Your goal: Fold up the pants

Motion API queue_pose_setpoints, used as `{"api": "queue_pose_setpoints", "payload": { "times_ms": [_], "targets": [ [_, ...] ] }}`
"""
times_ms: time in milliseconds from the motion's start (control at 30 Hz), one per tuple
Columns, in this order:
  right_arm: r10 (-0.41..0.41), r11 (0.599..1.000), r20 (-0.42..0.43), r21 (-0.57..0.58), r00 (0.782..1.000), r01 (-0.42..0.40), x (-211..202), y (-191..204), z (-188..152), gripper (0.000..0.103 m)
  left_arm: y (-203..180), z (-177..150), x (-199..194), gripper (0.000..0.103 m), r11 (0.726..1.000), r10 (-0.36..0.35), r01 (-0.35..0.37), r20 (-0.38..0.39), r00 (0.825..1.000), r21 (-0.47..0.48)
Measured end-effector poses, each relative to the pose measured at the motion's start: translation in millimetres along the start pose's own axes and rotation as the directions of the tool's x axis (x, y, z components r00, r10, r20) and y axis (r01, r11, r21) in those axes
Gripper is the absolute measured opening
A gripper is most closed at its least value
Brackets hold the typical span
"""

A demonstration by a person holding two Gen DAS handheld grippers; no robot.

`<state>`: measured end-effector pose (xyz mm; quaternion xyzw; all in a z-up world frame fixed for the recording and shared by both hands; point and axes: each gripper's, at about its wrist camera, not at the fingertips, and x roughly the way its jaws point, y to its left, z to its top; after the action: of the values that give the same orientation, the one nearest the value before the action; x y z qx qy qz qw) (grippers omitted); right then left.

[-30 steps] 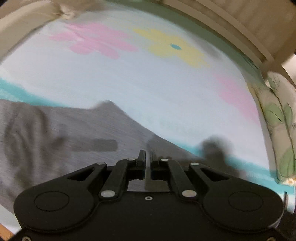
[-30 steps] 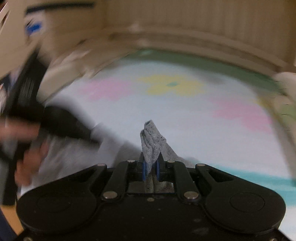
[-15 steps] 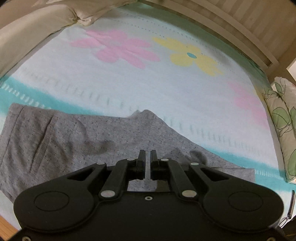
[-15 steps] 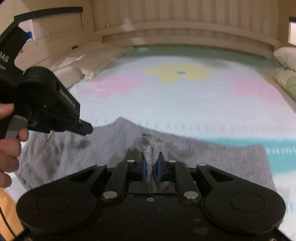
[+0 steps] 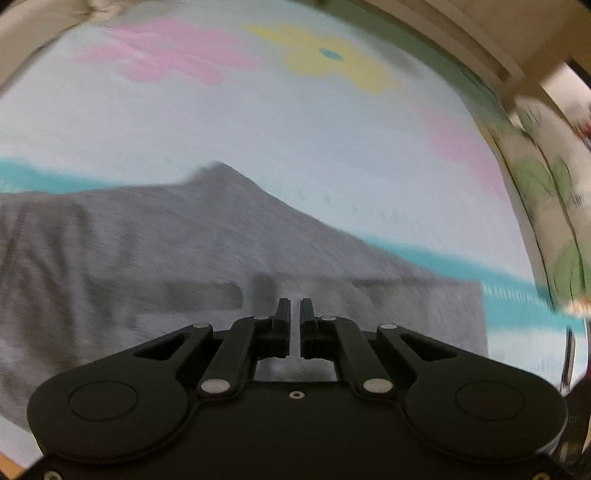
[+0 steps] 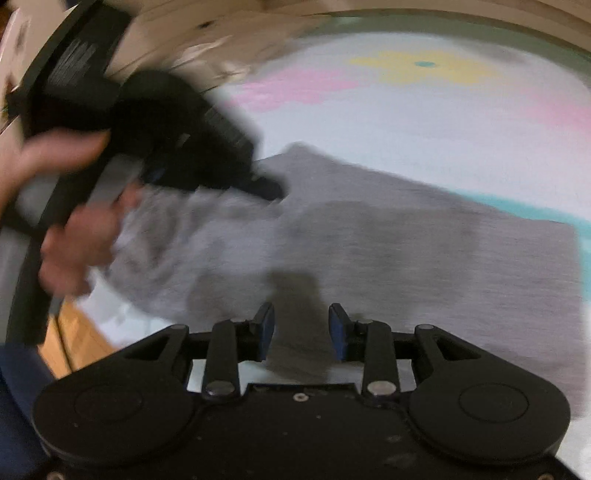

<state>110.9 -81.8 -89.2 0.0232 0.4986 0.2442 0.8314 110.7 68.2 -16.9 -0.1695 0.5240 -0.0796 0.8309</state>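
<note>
Grey speckled pants (image 5: 184, 251) lie flat on a flowered bedsheet (image 5: 295, 129), with a peak of cloth at their far edge. My left gripper (image 5: 294, 314) hovers low over the pants, shut, with nothing visible between its fingers. In the right wrist view the pants (image 6: 406, 251) spread beneath my right gripper (image 6: 301, 319). Its jaws are opening, the blue pads (image 6: 267, 325) stand apart, and no cloth is pinched between them. At upper left of that view a hand (image 6: 74, 236) holds the left gripper (image 6: 266, 188) over the pants' left part.
A leaf-patterned pillow (image 5: 554, 206) lies along the bed's right side. A pale wooden bed frame (image 5: 461, 33) runs behind the sheet. Cream bedding (image 6: 221, 48) sits at the far left. The bed's near wooden edge (image 6: 74, 332) shows at lower left.
My right gripper, which pinched a raised fold of grey cloth, has opened and the fold has dropped flat. Both grippers have sunk closer to the pants. The left stays shut.
</note>
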Motion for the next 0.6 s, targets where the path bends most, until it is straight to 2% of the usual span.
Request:
{"api": "queue_pose_setpoints", "payload": {
  "times_ms": [100,167,267,333,433,467,533,600],
  "targets": [
    [-0.067,0.993,0.018,0.099,0.998,0.065,-14.9,-47.8,11.0,0.035,-21.1,-11.6,6.6,0.008,0.995,-0.014,0.017,-0.031,0.999,0.097],
    [-0.108,0.974,0.01,0.199,0.994,0.104,-20.5,-81.0,18.6,0.032,-32.1,-22.2,11.6,0.01,0.988,-0.014,0.023,-0.058,0.998,0.154],
    [-0.153,0.949,-0.053,0.27,0.987,0.162,-21.2,-117.7,21.7,0.003,-39.0,-41.6,22.3,0.011,0.981,0.001,0.029,-0.149,0.989,0.194],
    [-0.188,0.933,-0.121,0.287,0.975,0.215,-17.8,-136.8,14.0,0.003,-36.3,-56.4,29.0,0.011,0.983,0.003,0.034,-0.201,0.98,0.18],
    [-0.174,0.919,-0.256,0.306,0.951,0.25,-5.7,-152.2,-7.6,0.001,-36.7,-69.6,24.8,0.014,0.979,-0.022,0.061,-0.197,0.98,0.197],
    [-0.166,0.918,-0.238,0.317,0.957,0.239,-7.5,-152.4,-10.6,0.001,-37.7,-71.2,23.4,0.014,0.978,-0.02,0.06,-0.199,0.98,0.198],
    [-0.173,0.923,-0.26,0.295,0.95,0.248,-11.0,-149.5,-7.0,0.001,-39.0,-71.8,18.8,0.014,0.98,-0.013,0.051,-0.195,0.981,0.192],
    [-0.188,0.928,-0.204,0.284,0.961,0.242,-16.9,-143.0,4.4,0.003,-41.6,-71.5,15.4,0.014,0.979,-0.006,0.044,-0.185,0.983,0.2]
  ]
}}
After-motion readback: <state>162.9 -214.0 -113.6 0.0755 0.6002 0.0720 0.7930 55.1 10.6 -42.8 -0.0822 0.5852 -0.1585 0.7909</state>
